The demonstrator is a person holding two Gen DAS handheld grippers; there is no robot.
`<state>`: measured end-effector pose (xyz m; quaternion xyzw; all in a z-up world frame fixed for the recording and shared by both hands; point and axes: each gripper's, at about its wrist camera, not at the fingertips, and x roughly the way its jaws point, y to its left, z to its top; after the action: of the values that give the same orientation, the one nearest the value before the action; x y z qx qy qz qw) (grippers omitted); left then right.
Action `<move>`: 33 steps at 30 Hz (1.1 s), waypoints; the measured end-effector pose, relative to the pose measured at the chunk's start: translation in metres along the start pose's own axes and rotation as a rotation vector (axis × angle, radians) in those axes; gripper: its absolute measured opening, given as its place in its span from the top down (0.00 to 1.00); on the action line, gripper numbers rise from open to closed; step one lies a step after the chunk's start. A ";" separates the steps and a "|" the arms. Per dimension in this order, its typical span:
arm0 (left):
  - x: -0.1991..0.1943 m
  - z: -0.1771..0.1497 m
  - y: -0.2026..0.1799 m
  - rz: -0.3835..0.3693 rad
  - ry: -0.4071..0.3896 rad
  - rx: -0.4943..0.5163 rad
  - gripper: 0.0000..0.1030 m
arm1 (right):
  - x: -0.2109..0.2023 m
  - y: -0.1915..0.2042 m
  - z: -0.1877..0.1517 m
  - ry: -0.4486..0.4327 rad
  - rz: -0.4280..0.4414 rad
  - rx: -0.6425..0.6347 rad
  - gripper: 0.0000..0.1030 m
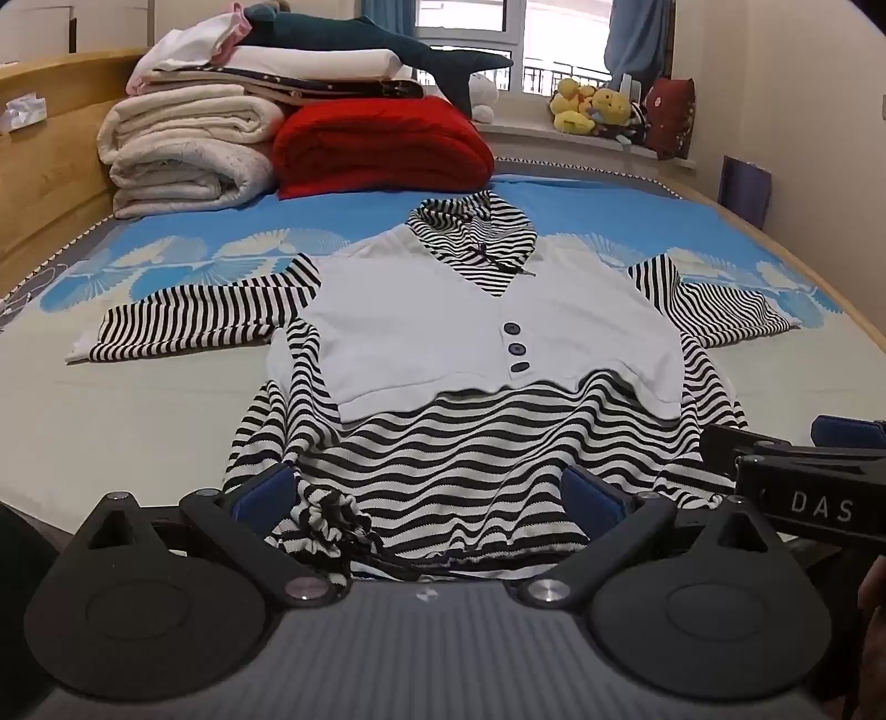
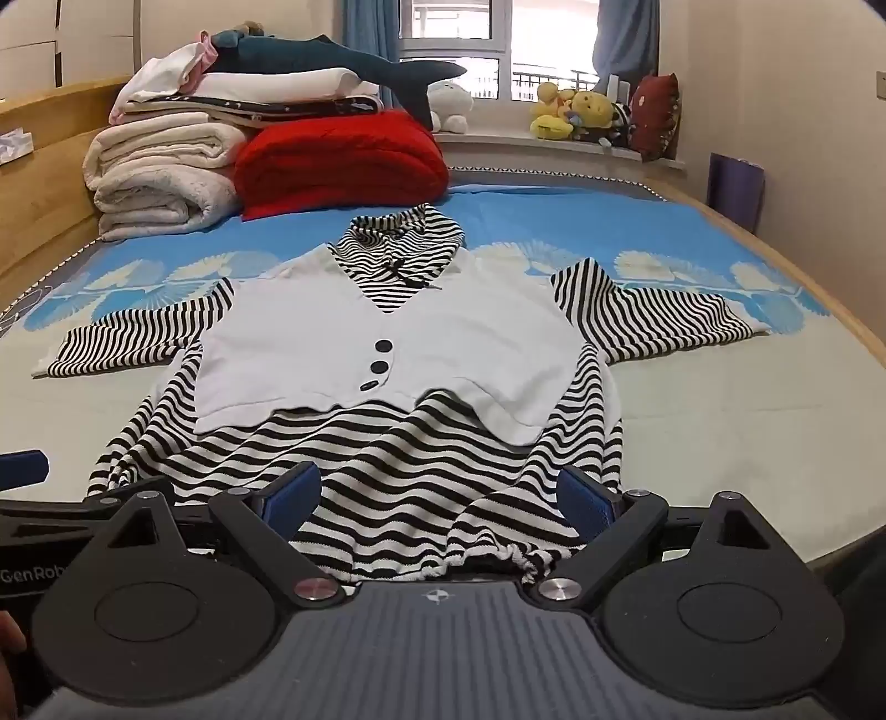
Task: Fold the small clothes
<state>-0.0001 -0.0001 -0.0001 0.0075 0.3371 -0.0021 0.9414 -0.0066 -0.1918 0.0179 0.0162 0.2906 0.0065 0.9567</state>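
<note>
A small black-and-white striped hooded top with a white vest front and three dark buttons (image 1: 487, 332) (image 2: 387, 343) lies flat on the bed, sleeves spread to both sides, hood at the far end. My left gripper (image 1: 426, 493) is open at the garment's near hem, over its left part, where the hem is bunched. My right gripper (image 2: 443, 495) is open at the near hem, over its right part. Neither holds cloth. The right gripper's body shows at the right edge of the left wrist view (image 1: 803, 482).
The bed (image 1: 138, 399) has a blue floral sheet. Folded white blankets (image 1: 183, 149), a red quilt (image 1: 382, 144) and a shark plush (image 1: 387, 50) are stacked at the far left. Plush toys (image 1: 592, 105) sit on the window sill. A wooden headboard (image 1: 44, 183) runs along the left.
</note>
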 end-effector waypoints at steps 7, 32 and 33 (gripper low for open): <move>-0.001 -0.001 0.000 0.000 0.006 -0.001 0.01 | 0.001 0.002 -0.002 0.002 -0.009 -0.014 0.10; 0.005 -0.004 -0.001 -0.002 0.006 -0.002 0.01 | 0.002 0.002 -0.002 0.006 -0.016 -0.019 0.10; 0.005 -0.004 0.000 -0.002 0.005 -0.001 0.01 | 0.002 0.002 -0.002 0.007 -0.016 -0.019 0.10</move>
<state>0.0011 -0.0005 -0.0063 0.0067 0.3395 -0.0026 0.9406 -0.0067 -0.1893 0.0151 0.0047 0.2938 0.0017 0.9558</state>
